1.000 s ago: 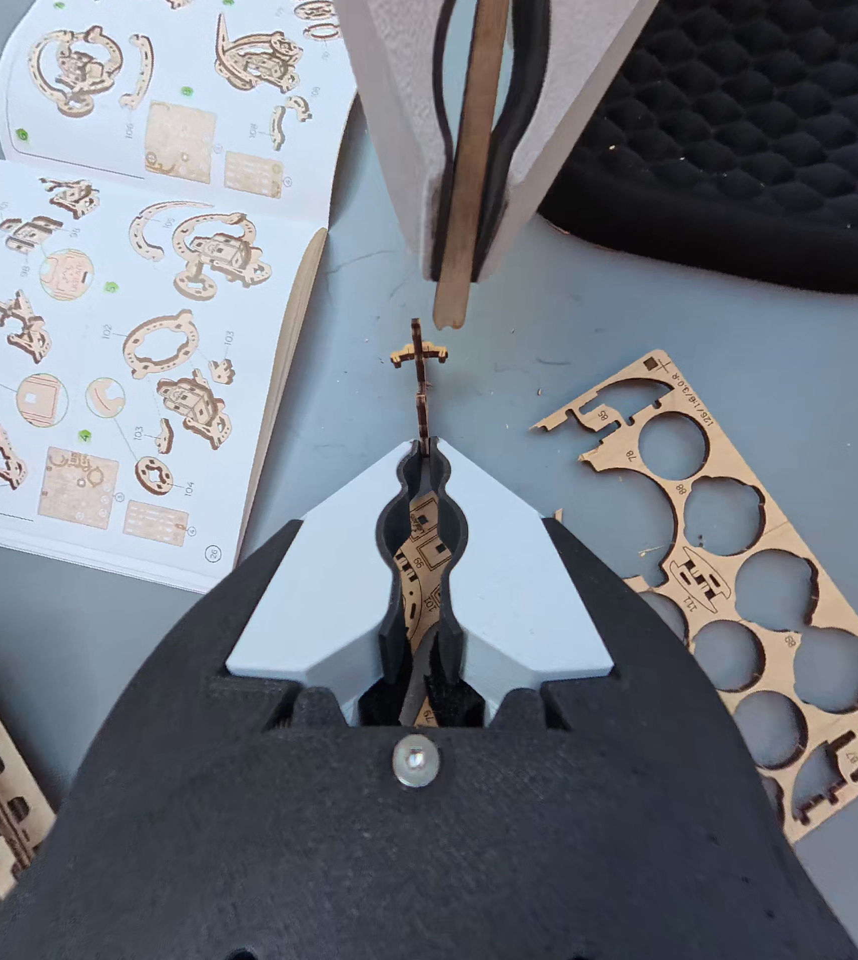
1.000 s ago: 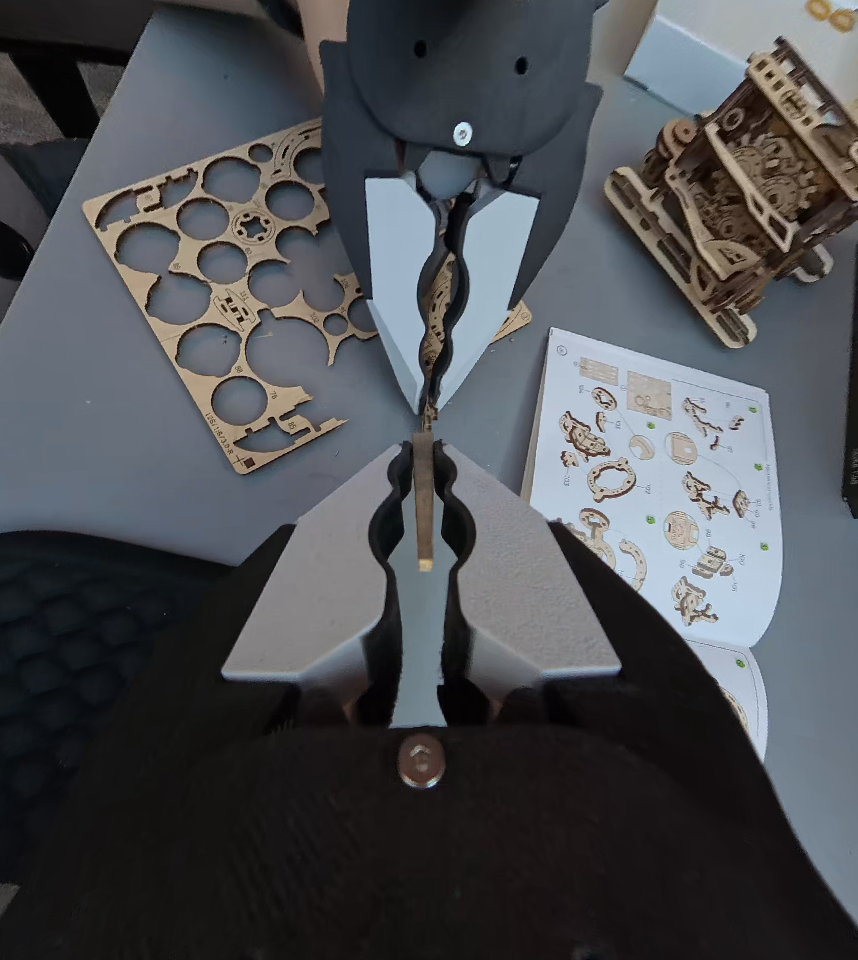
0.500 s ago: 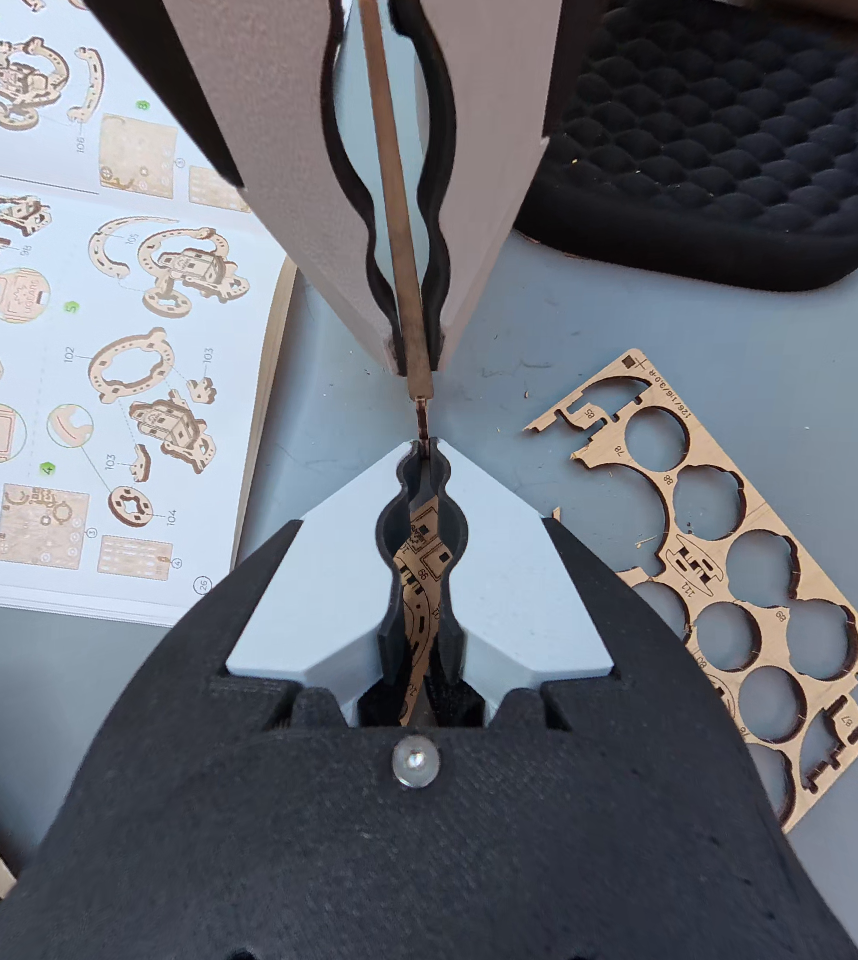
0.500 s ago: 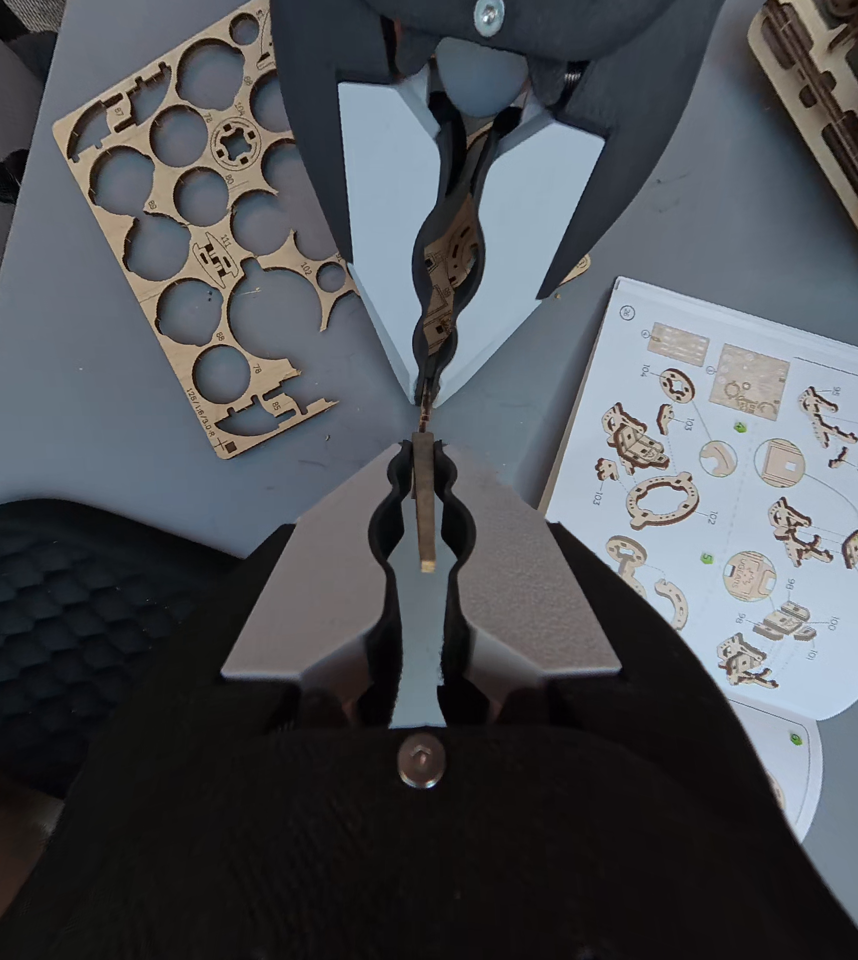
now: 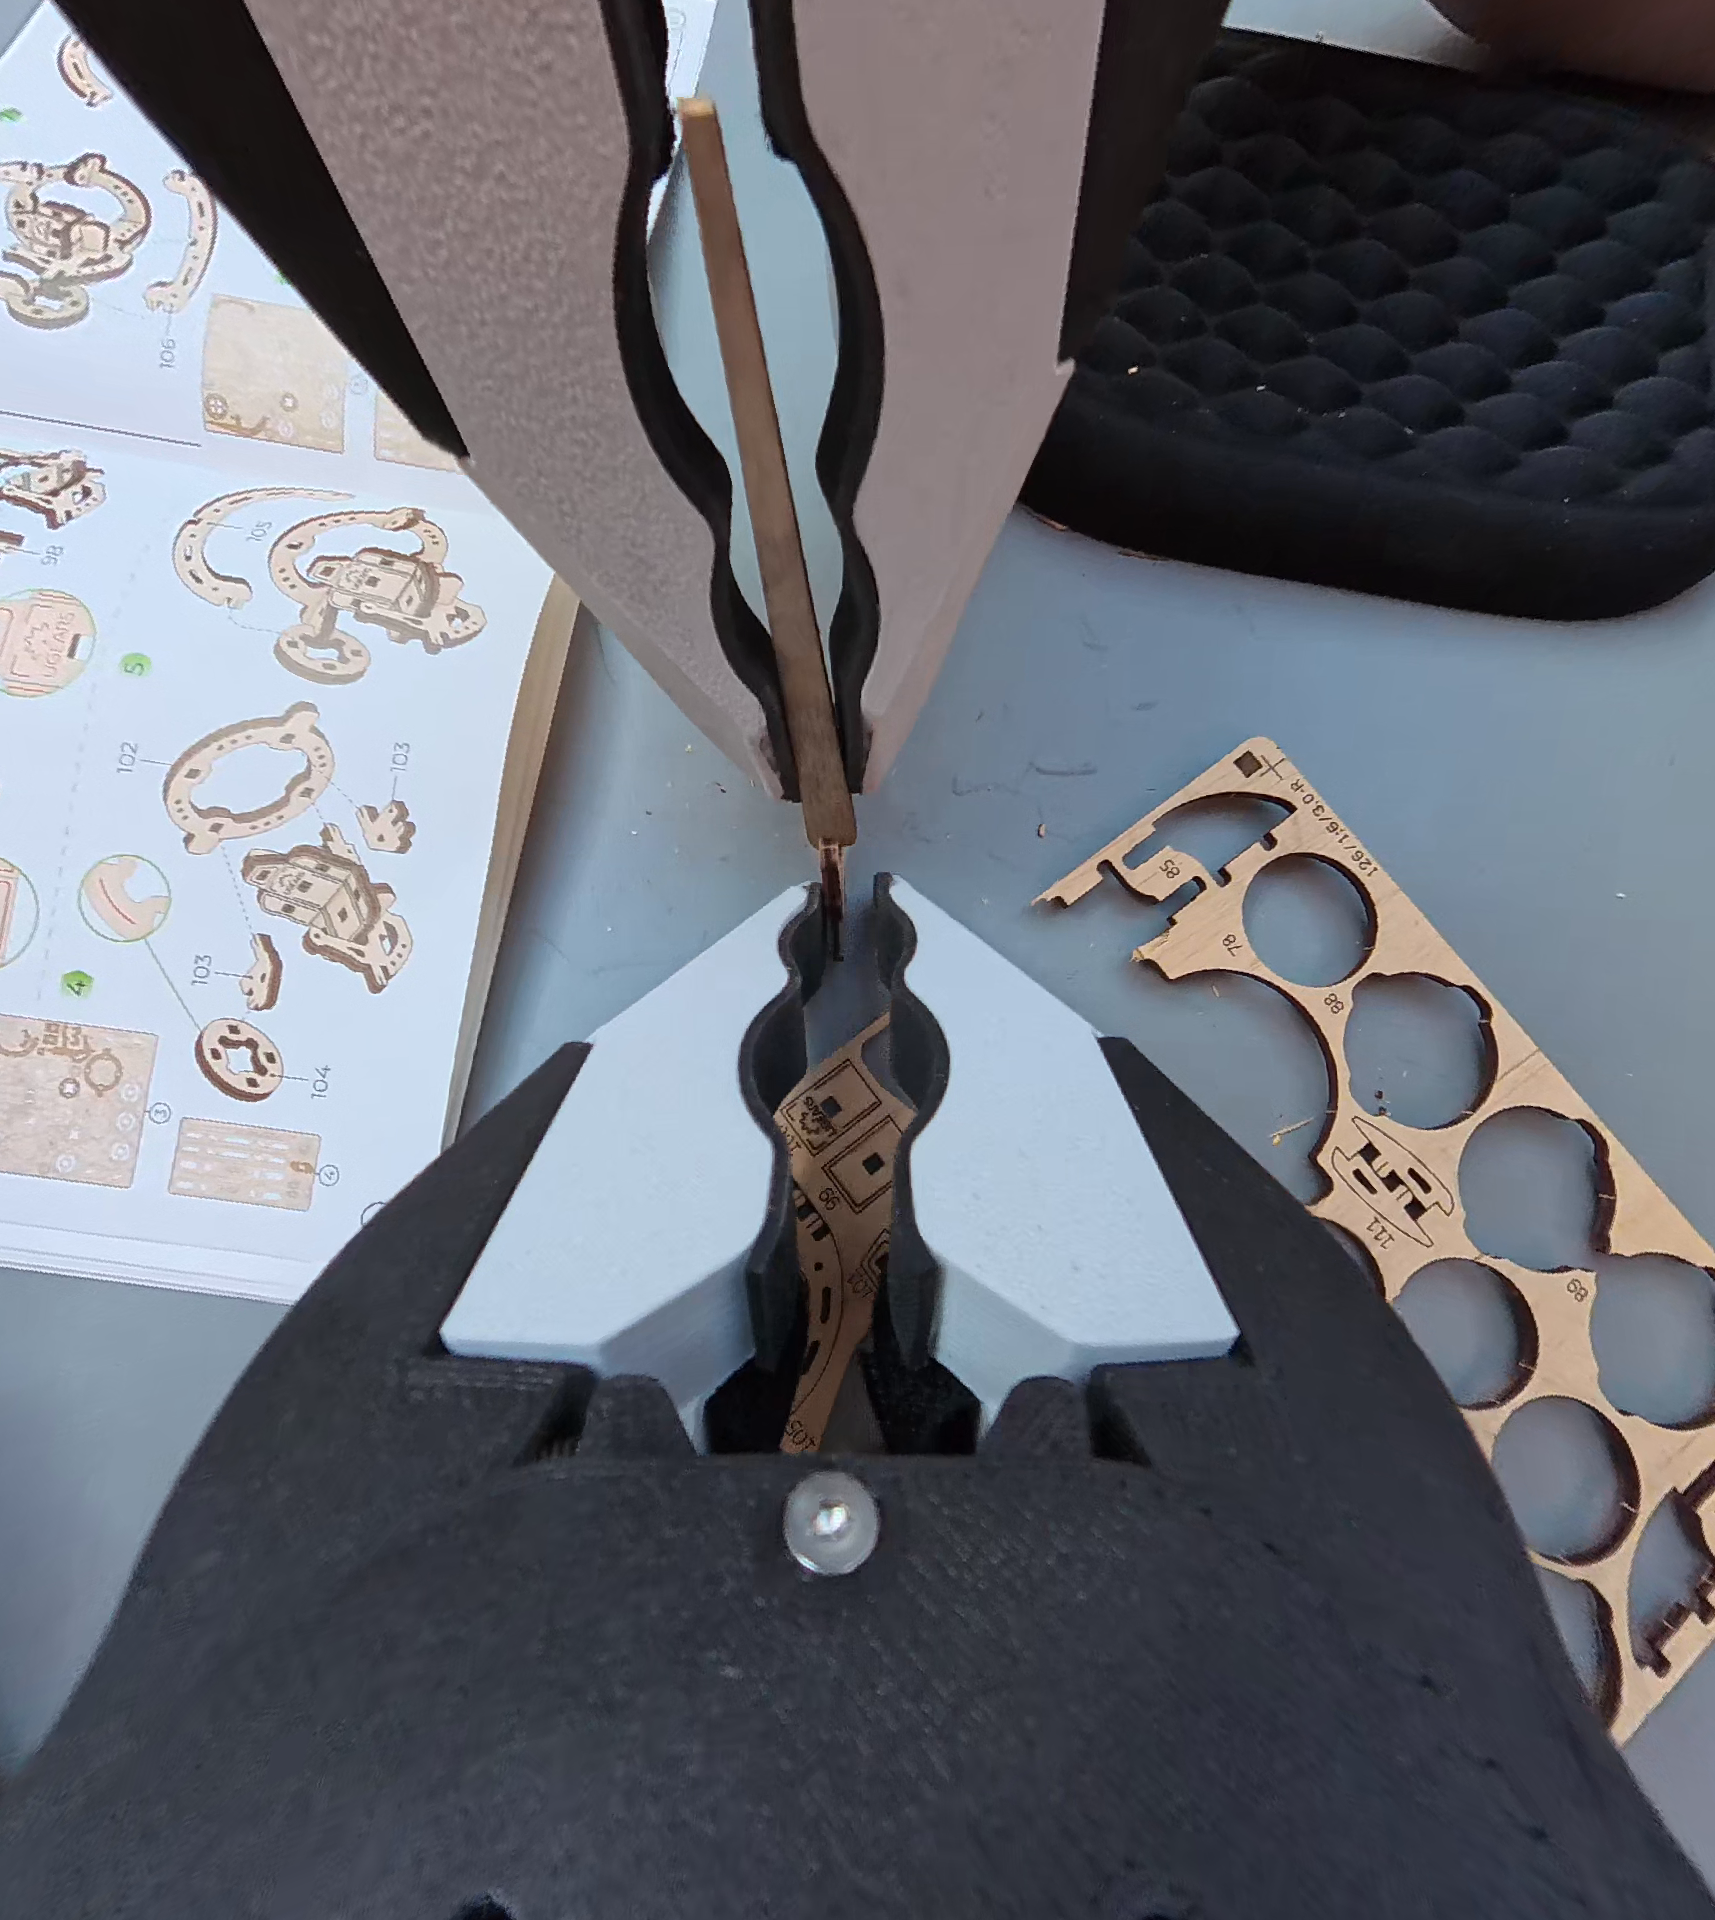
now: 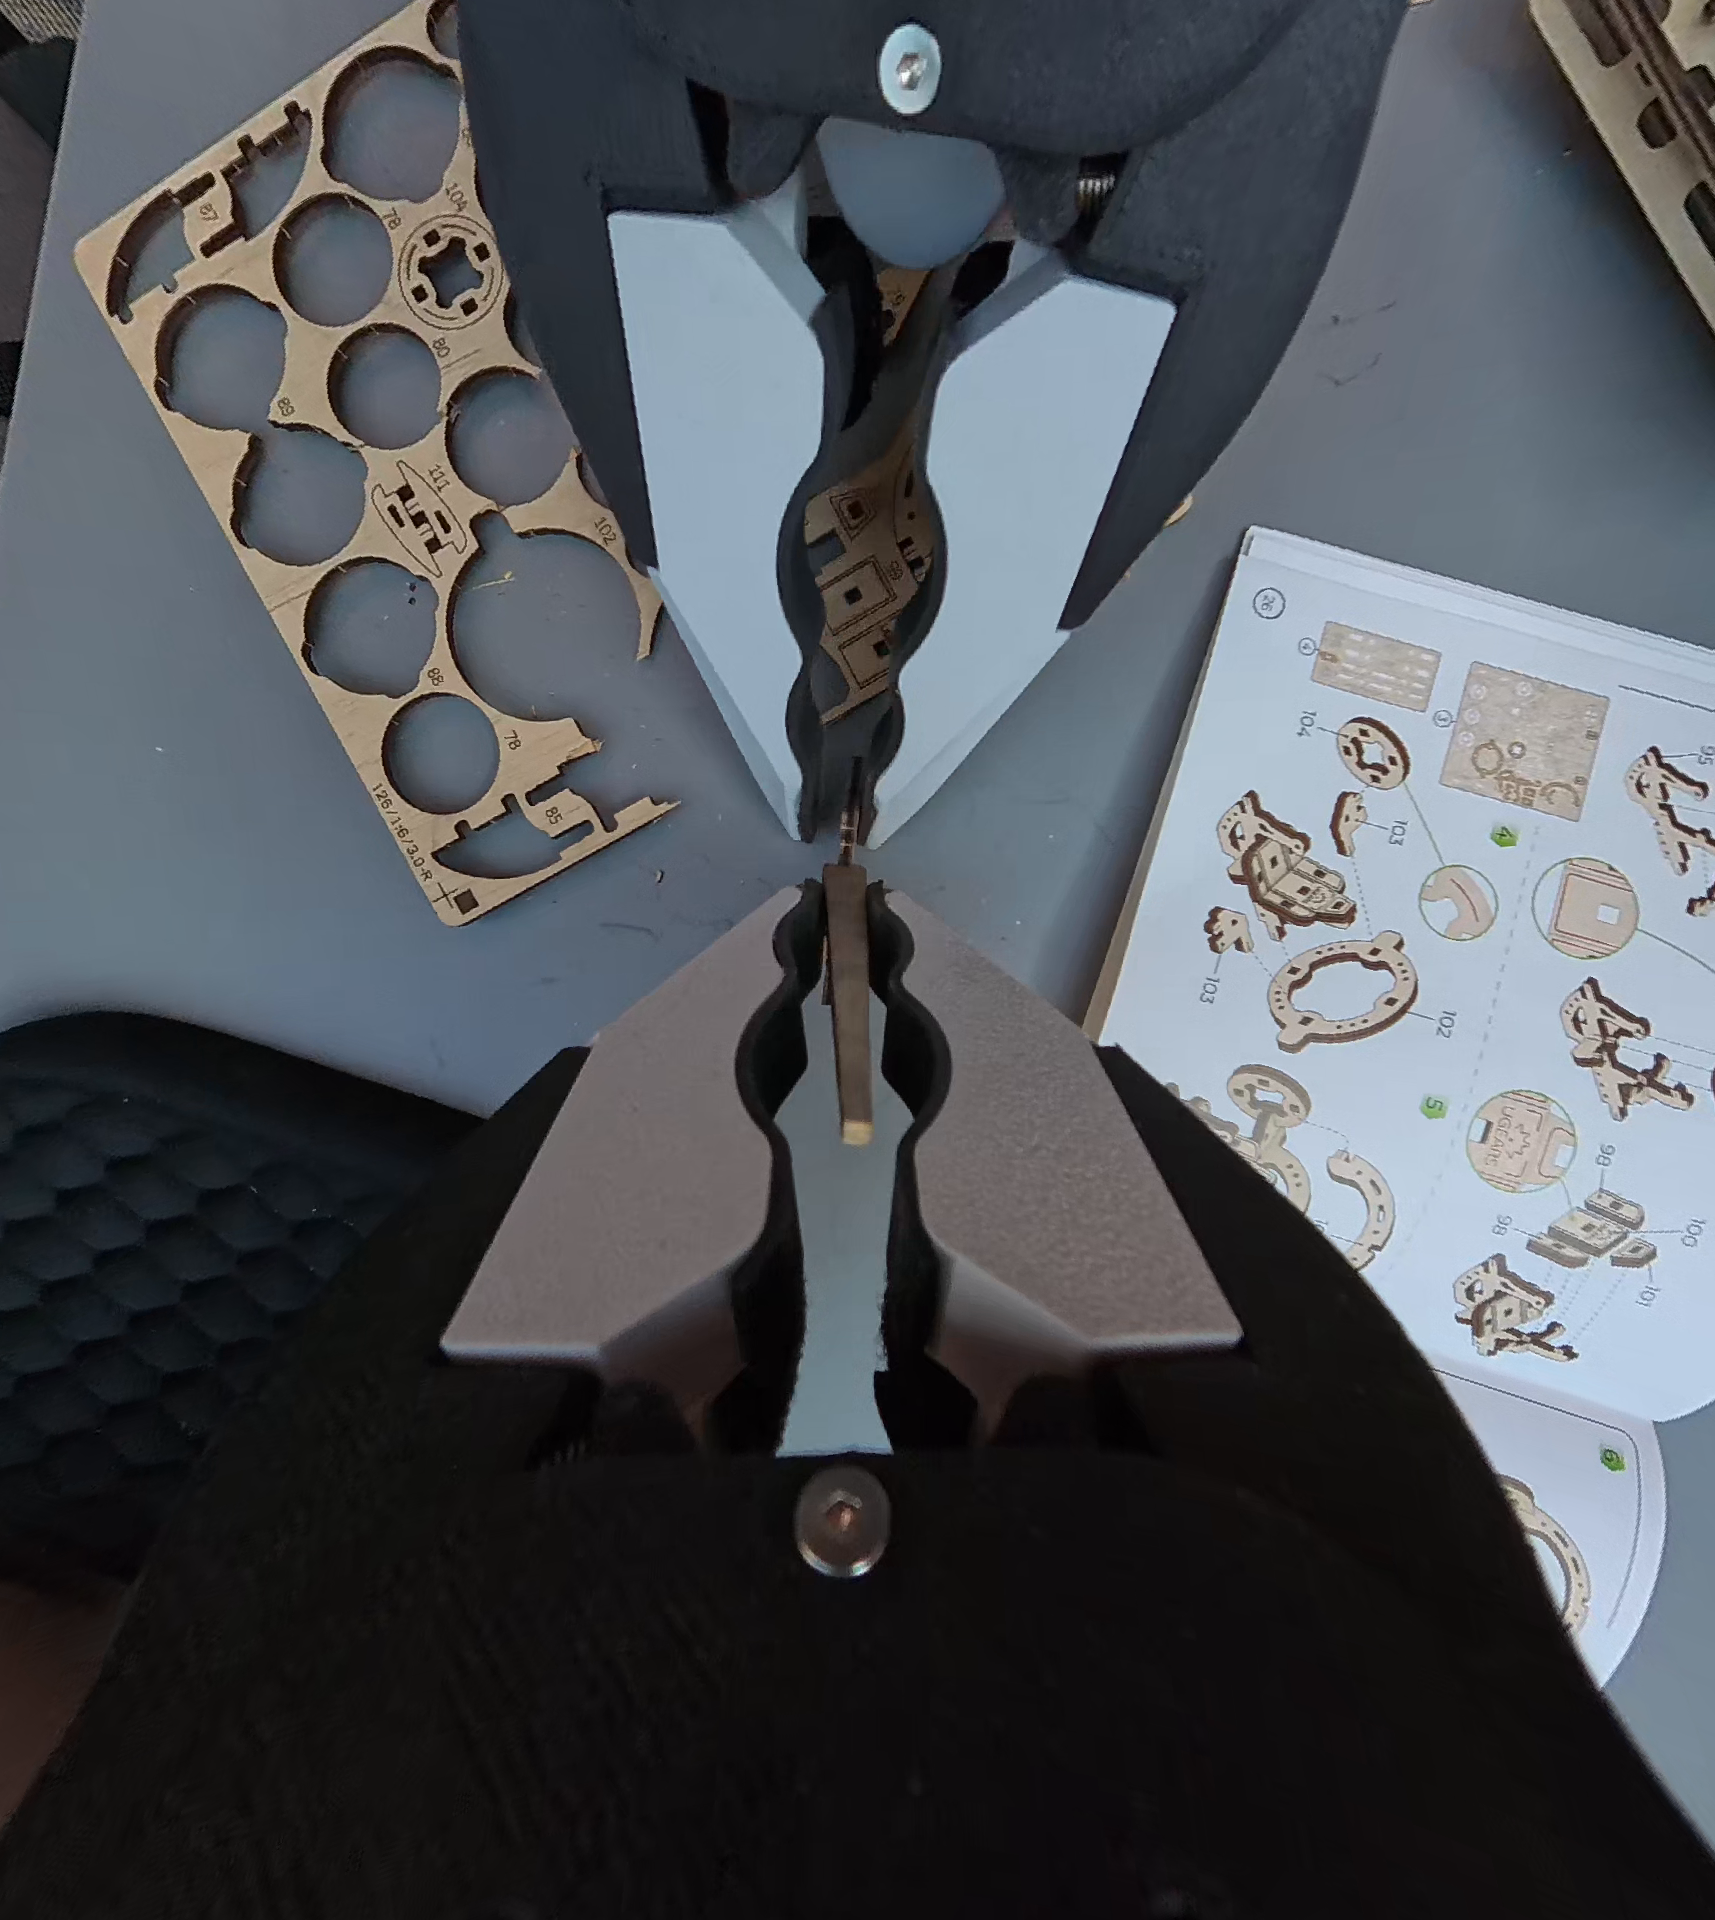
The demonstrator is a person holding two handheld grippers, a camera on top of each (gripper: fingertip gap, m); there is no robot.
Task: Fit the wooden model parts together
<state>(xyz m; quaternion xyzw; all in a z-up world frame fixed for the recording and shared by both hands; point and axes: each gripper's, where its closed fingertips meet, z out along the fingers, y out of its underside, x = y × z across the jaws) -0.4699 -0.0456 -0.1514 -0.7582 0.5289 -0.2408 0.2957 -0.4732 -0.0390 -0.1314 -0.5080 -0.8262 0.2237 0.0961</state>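
The left gripper (image 5: 845, 904) now stands slightly apart, the small wooden part (image 5: 832, 883) loose between its tips, touching the wooden strip (image 5: 780, 540) clamped in the right gripper (image 6: 845, 914). The punched sheet (image 5: 1455, 1195) lies beside unchanged.

Opposed close downward wrist views, shared grey table (image 5: 1352, 727)

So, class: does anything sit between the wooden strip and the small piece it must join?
Nothing visible. The wooden strip in the right gripper meets the small piece at the left gripper tips, end to end.
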